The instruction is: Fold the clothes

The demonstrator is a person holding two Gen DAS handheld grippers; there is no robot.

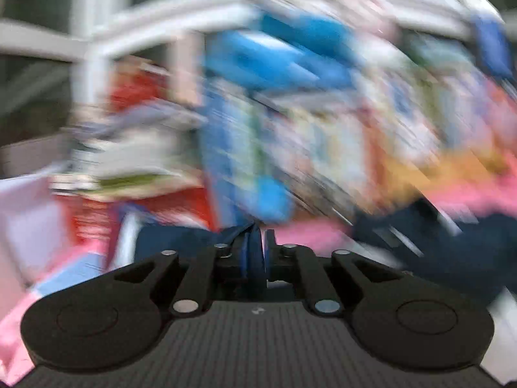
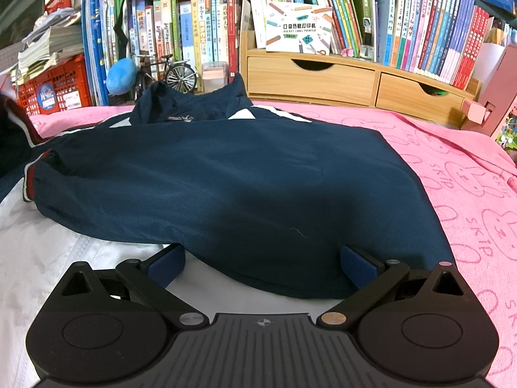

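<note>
Left tongs (image 1: 255, 236) pinch navy jacket (image 2: 226, 174) — right tongs (image 2: 261, 262) gape.

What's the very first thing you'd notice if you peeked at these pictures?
The big dark blue jacket grabs you first, lying in the middle on a pink towel printed with little bears. Behind it stands a packed wall of colourful books, with a tiny toy bicycle in front of them on the left. The left camera's picture is all streaky blur, with only the left tool sharp at the bottom.
</note>
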